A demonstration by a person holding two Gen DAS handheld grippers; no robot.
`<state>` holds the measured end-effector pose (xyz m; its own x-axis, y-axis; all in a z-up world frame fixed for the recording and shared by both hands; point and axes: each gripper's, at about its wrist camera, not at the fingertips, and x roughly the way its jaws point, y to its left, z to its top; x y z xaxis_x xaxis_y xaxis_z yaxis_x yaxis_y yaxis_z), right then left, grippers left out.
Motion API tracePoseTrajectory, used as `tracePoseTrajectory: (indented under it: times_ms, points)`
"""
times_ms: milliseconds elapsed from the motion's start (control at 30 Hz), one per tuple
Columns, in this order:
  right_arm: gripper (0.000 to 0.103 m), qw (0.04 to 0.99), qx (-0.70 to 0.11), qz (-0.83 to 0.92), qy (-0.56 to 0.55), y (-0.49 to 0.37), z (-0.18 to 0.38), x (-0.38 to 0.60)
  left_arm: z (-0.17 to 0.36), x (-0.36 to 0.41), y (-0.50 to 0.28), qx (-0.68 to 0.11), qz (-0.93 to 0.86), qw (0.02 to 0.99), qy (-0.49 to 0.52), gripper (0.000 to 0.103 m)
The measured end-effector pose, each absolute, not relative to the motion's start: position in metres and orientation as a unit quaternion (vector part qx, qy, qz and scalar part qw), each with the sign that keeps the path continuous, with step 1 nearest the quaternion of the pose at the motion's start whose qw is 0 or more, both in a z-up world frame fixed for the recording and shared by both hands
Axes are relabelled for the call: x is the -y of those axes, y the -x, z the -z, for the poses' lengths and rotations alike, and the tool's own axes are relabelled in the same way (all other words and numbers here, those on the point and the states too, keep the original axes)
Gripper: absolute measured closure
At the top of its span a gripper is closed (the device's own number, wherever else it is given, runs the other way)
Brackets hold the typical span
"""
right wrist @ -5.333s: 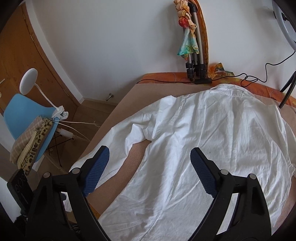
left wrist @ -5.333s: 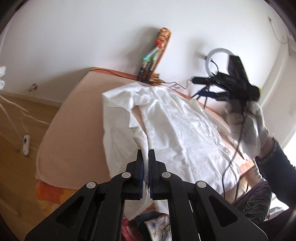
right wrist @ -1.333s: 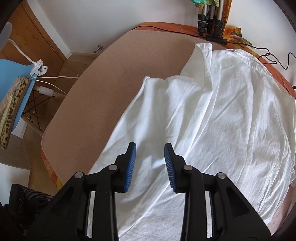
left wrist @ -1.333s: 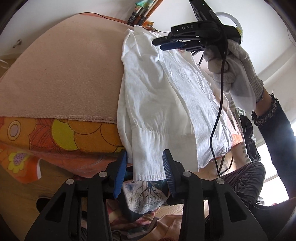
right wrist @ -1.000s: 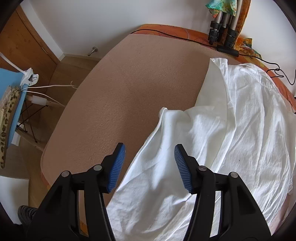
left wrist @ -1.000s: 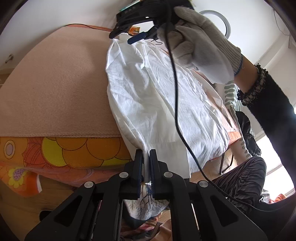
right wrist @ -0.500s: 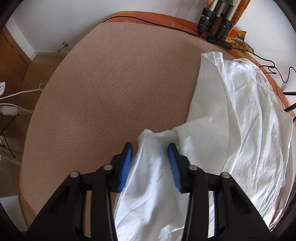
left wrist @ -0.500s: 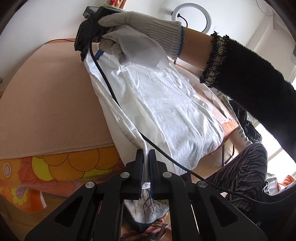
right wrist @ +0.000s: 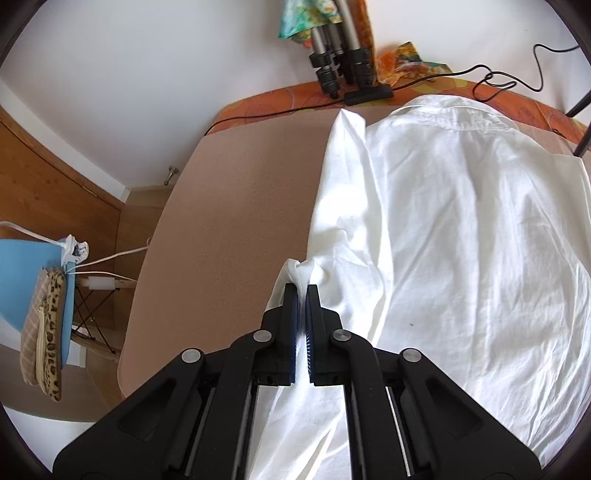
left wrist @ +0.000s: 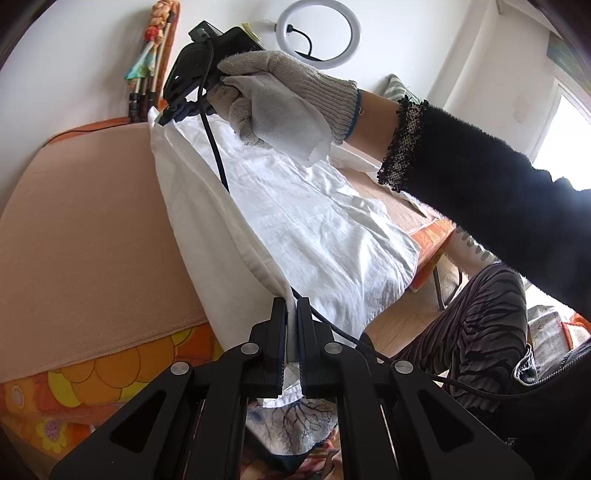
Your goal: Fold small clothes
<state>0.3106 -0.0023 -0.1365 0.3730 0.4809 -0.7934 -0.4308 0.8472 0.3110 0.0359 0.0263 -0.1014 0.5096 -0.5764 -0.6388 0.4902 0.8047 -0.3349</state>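
Note:
A white shirt lies back-up on a tan padded table, collar at the far end. Its left side and sleeve are folded inward along the body. My right gripper is shut on a bunch of the sleeve fabric near the shirt's left edge. My left gripper is shut on the lower end of the same fold, at the table's near edge. In the left wrist view the gloved hand with the right gripper holds the fold's far end, lifted off the table.
A folded tripod and black cables sit at the table's far end. A ring light stands behind. A blue chair with cloths stands left of the table. The person's striped legs are at the right.
My right gripper moved to the sleeve's folded edge and shut on it. My left gripper closed on the lower edge about a second ago and still holds it; the fold is now stretched and lifted.

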Motion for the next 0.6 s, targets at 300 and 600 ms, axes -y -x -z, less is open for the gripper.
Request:
tracePoseTrajectory:
  times_ms: [300, 600]
  points:
    - [0.098, 0.834, -0.487, -0.251, -0.062, -0.319, 0.146, 0.081, 0.104, 0.036, -0.047, -0.396, 0.352, 0.848, -0.005, 0.099]
    - [0.098, 0.83, -0.502, -0.242, -0.028, -0.329, 0.179, 0.096, 0.105, 0.047, -0.045, -0.431, 0.39, 0.814, -0.001, 0.086]
